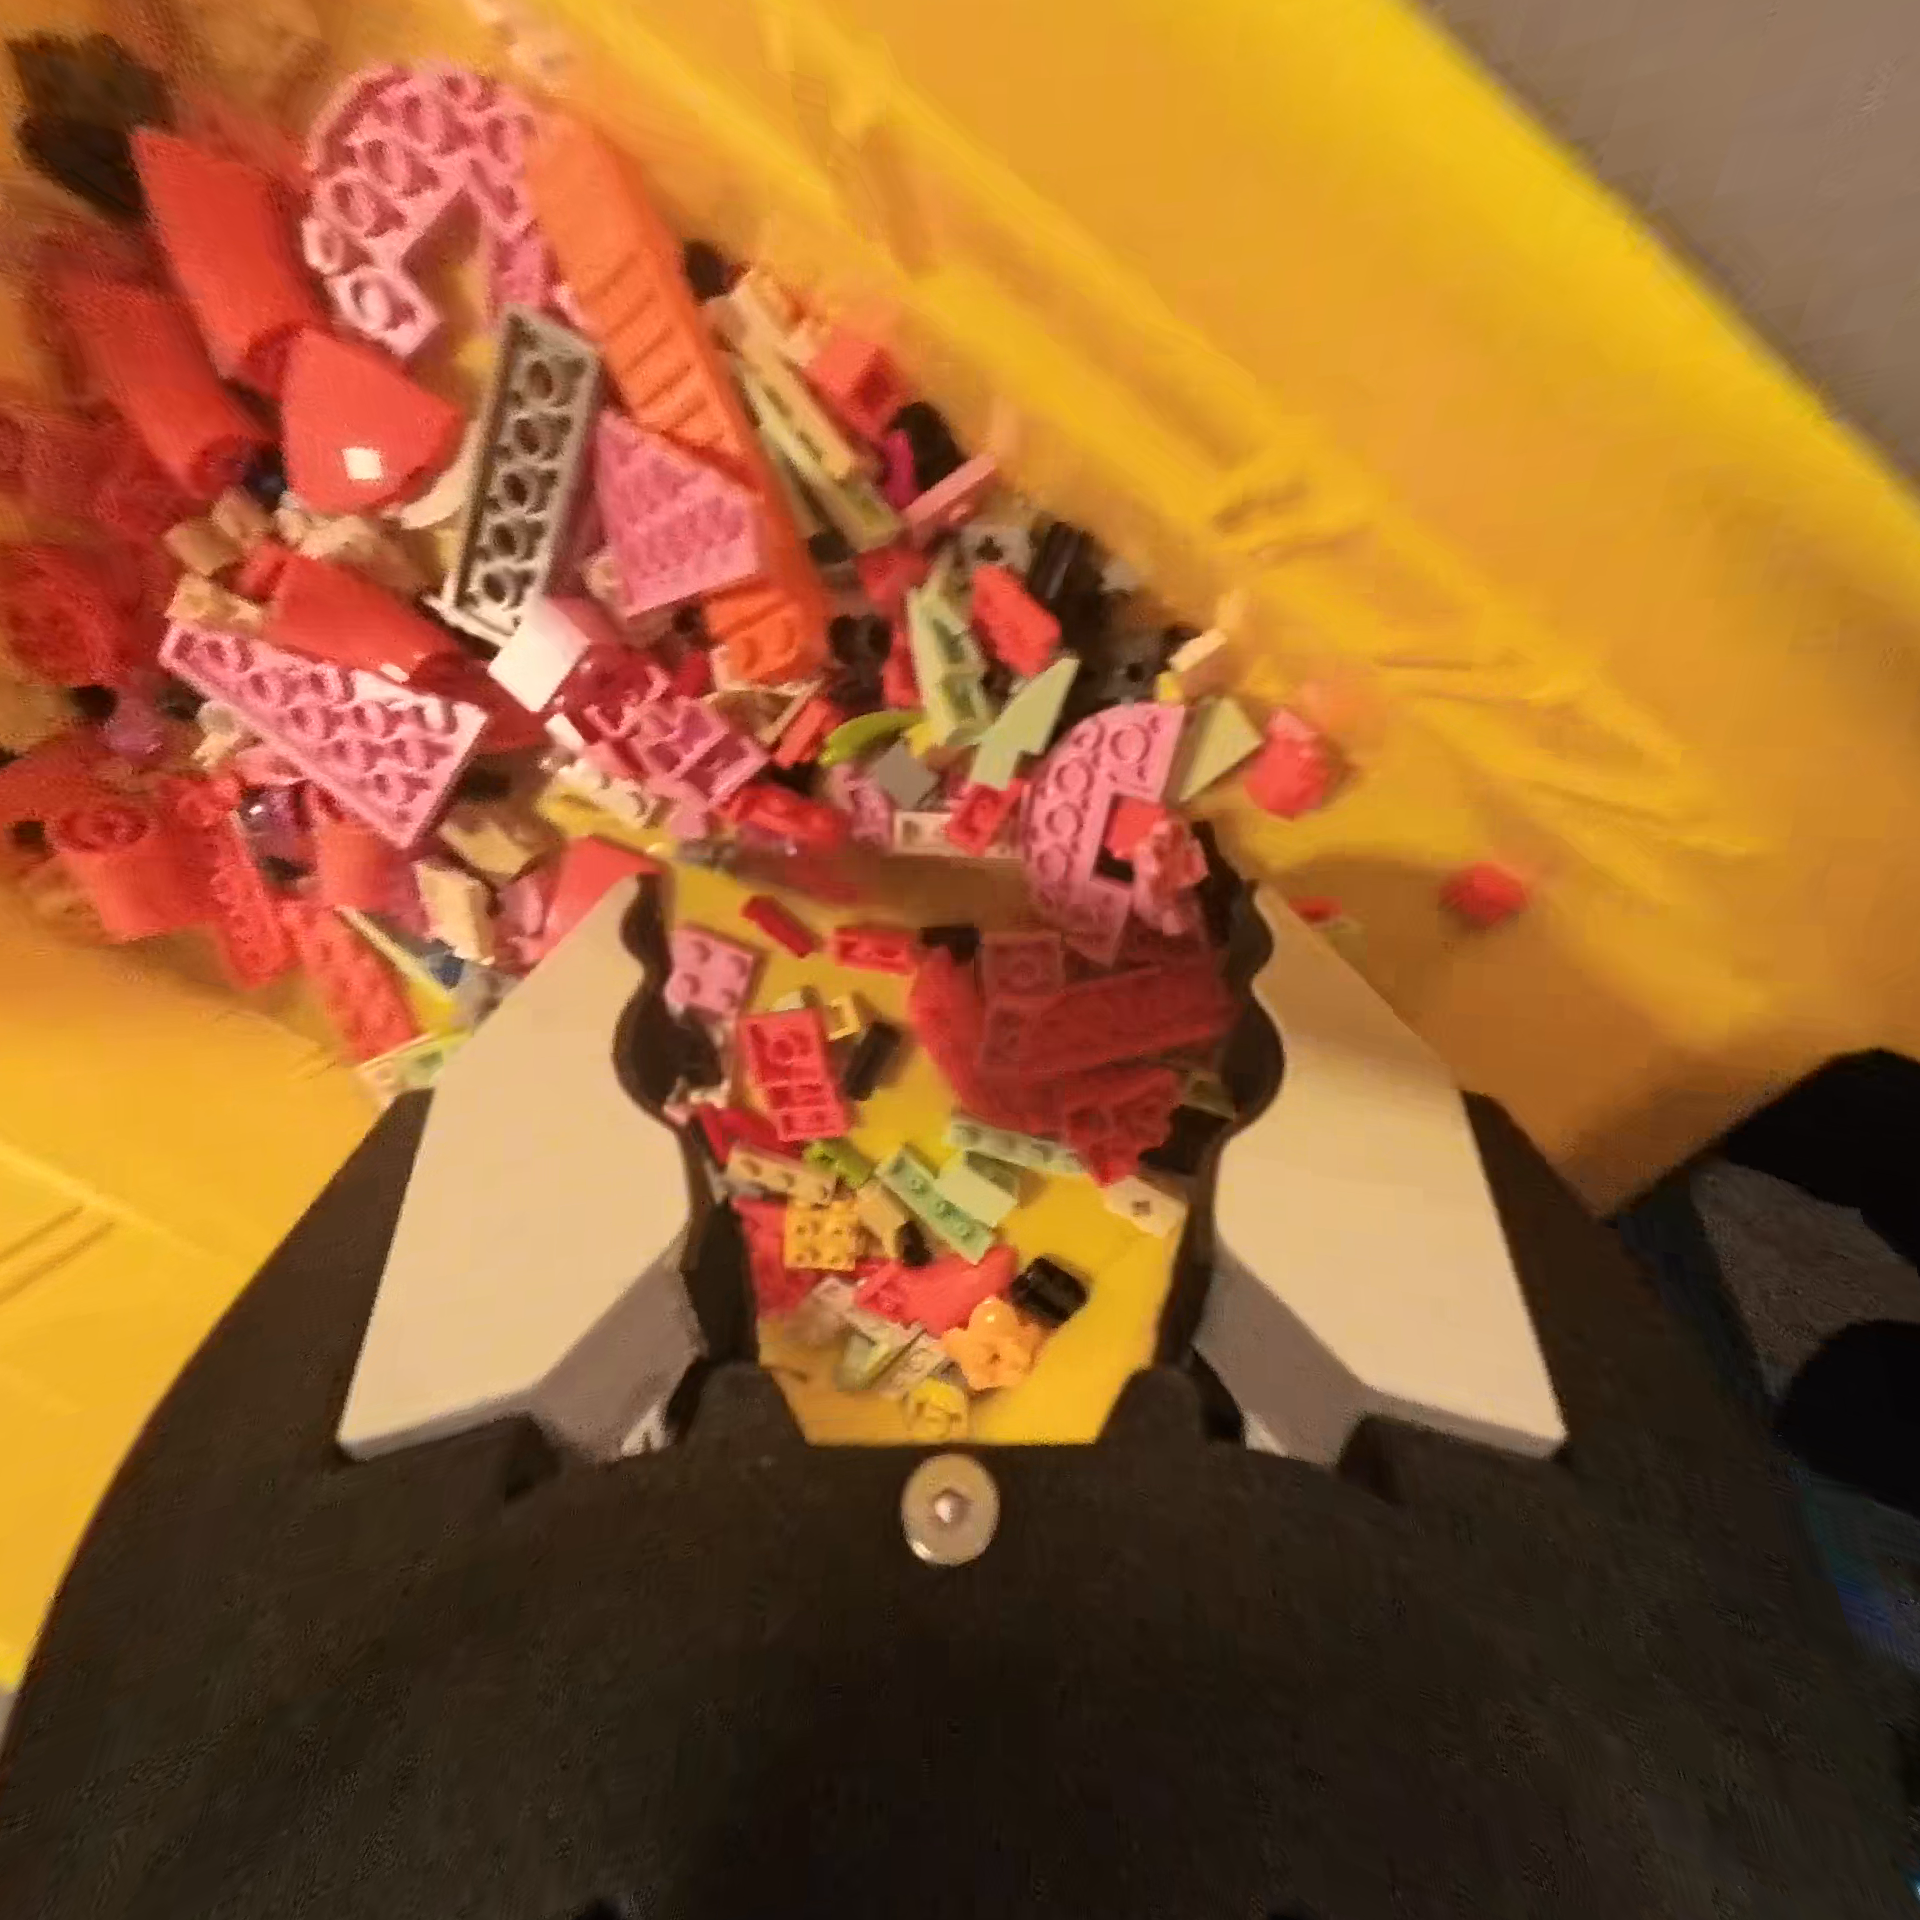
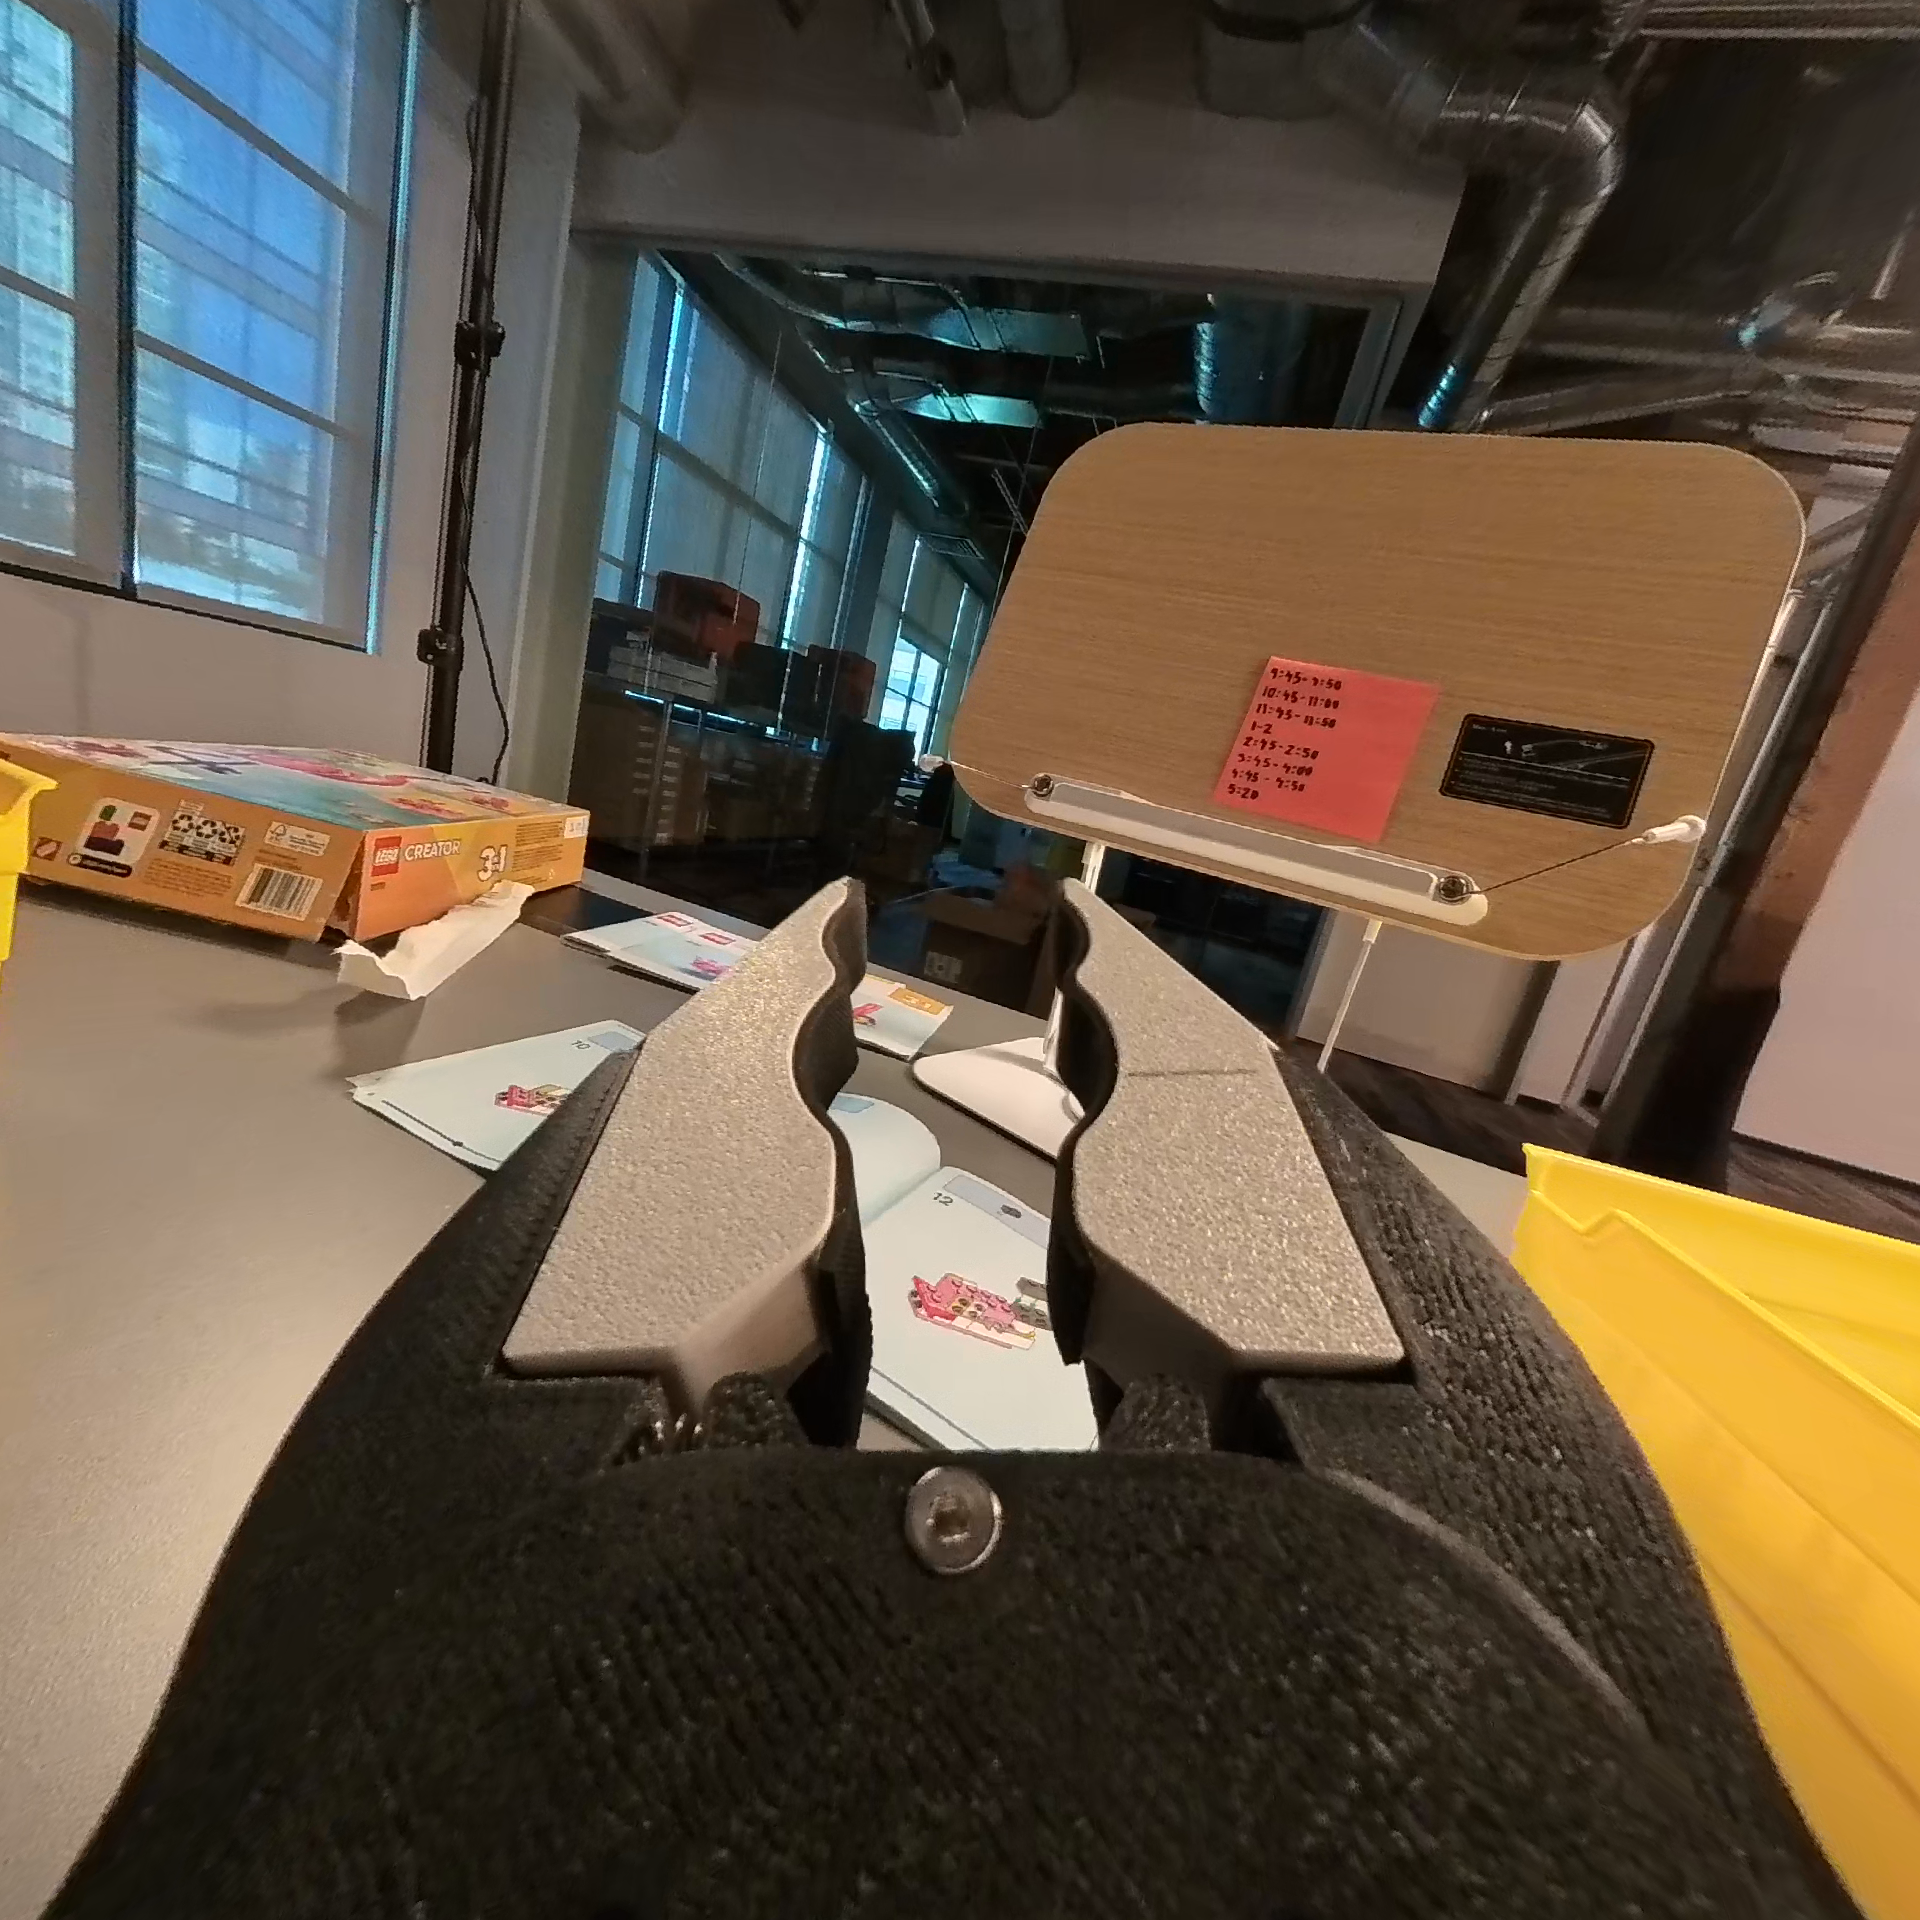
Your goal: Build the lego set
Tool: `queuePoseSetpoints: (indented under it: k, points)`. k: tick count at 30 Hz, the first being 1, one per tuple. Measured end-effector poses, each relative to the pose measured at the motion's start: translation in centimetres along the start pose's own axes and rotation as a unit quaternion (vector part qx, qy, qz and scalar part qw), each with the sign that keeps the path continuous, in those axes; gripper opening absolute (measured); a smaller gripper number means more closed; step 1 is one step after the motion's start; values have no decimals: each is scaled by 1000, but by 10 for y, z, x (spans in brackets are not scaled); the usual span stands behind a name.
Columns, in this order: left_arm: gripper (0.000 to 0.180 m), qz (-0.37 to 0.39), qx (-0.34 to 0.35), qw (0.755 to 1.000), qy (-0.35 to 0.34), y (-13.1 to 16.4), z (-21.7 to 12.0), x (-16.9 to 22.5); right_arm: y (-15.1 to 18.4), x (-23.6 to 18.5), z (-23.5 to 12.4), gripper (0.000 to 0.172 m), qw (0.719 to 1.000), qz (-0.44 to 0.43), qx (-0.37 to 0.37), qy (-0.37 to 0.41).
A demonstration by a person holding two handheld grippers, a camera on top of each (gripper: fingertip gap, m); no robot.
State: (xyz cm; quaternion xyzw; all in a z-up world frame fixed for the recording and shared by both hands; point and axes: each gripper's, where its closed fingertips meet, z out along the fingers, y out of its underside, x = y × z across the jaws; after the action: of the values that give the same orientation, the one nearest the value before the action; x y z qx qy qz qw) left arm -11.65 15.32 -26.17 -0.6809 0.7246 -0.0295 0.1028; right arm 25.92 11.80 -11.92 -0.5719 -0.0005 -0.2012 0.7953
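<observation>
In the left wrist view my left gripper [image 1: 951,899] is wide open over a heap of loose toy bricks [image 1: 540,582] in a yellow bin [image 1: 1299,364]. Its fingers straddle small red, pink and green pieces, and a round pink plate [image 1: 1127,810] lies by the right fingertip [image 1: 1283,914]. Nothing is pressed between the pads. The picture is blurred by motion. In the right wrist view my right gripper [image 2: 961,904] stands above the grey table [image 2: 187,1091] with its jaws partly apart and nothing between them. An open instruction booklet [image 2: 966,1340] lies under it.
A toy brick box [image 2: 260,821] lies at the table's far left with torn paper beside it. Loose instruction pages [image 2: 468,1091] lie ahead. A wooden book stand [image 2: 1371,665] with a pink note stands ahead right. A yellow bin edge [image 2: 1745,1351] is at the right. Some 40 cm of space lies between my two pairs of fingers.
</observation>
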Motion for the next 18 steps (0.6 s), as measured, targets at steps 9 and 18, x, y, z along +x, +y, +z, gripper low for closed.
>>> queuePoseSetpoints:
  k: [9, 18]
  points:
    - [98, -48, 86, 995, 6, -7, -18, -36, -1, 1, -1, 33, 1000, 7, 2, 0]
    - [60, 14, 155, 987, 29, -49, -13, -43, 0, -1, -1, 30, 1000, 6, 1, -6]
